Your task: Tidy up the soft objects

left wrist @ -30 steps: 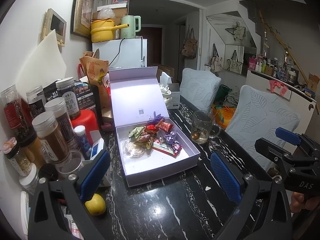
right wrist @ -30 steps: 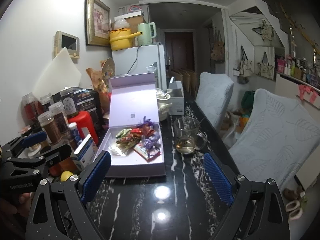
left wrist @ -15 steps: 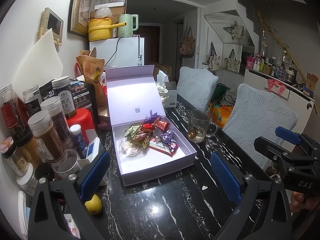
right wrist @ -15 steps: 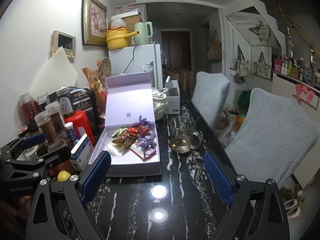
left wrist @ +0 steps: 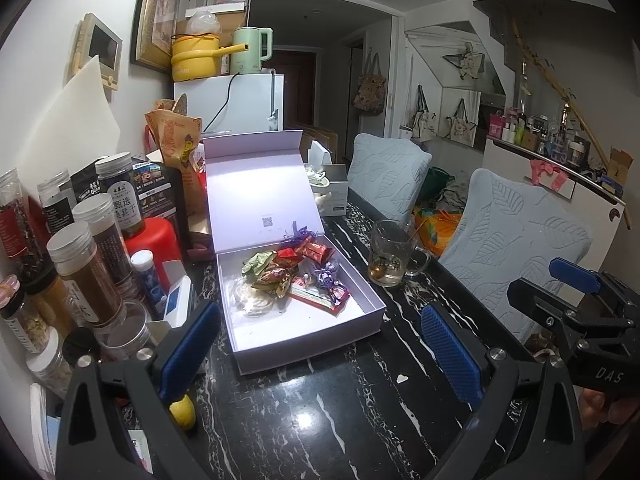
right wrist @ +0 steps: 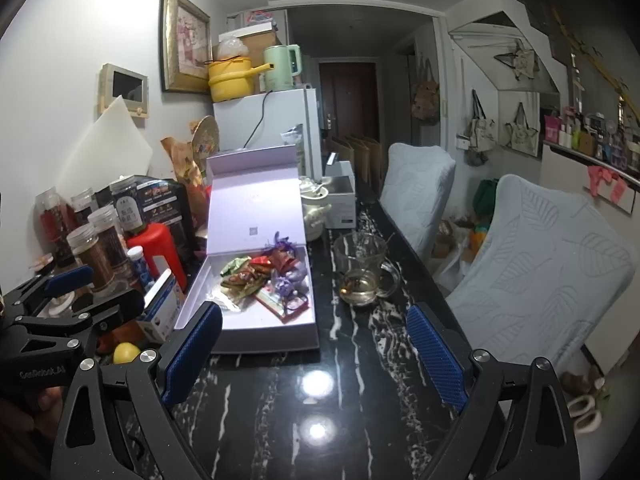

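Table (left wrist: 320, 432): black marble with white veins, two ceiling lights mirrored near the front.
Box (left wrist: 372, 322): white, lid propped upright at the back, sitting mid-table between the jars and the mug.
Sweets (left wrist: 294, 276): heap of wrapped pieces in red, green and purple, gathered in the far half of the box; clear wrapper at the left of the heap; near half of the box bare.
Left gripper (left wrist: 320, 350): wide open, nothing between the blue pads, held above the table just short of the box's near wall.
Right gripper (right wrist: 314, 354): wide open too, empty, hovering over the table with the box's near right corner ahead of its left finger.
Mug (left wrist: 390, 254): clear glass, a little pale liquid at the bottom, right of the box, apart from it.
Jars (left wrist: 86, 274): crowd of clear lidded ones along the left wall, beside a red canister (left wrist: 150, 246).
Lemon (left wrist: 183, 412): small, yellow, on the table under the left gripper's left finger.
Chairs (left wrist: 516, 240): two, pale blue leaf-pattern covers, along the right edge of the table.
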A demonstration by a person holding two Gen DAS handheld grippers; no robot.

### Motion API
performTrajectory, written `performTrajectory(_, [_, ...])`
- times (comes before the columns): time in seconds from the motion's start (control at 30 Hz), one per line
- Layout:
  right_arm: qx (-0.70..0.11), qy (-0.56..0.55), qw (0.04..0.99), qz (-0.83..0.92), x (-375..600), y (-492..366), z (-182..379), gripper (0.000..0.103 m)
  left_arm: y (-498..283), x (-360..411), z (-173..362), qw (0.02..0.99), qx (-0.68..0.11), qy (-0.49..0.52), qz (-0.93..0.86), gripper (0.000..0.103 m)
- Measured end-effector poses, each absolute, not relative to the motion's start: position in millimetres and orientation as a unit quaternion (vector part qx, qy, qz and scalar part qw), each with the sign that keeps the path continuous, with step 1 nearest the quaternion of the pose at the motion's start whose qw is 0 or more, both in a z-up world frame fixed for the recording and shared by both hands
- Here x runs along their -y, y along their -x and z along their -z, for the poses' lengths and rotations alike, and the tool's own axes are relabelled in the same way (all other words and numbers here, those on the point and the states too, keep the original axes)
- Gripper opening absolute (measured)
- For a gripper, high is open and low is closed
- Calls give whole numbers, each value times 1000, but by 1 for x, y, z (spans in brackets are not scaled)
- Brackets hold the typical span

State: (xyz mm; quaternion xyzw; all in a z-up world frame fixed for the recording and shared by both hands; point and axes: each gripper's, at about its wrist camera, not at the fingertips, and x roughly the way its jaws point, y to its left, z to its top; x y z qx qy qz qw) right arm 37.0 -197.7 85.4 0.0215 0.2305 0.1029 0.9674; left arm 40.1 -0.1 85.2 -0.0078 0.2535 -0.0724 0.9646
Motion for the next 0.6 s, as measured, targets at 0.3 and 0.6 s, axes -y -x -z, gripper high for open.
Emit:
performTrajectory(0.3, [-234,-25,967,-95,201,-38,-84,95,-44,4,-84,963,-257,7,78,102])
performTrajectory(0.6, [-237,-28,967,-91,205,-41,-82,95,-46,8,-84,962,-262,3,81,102])
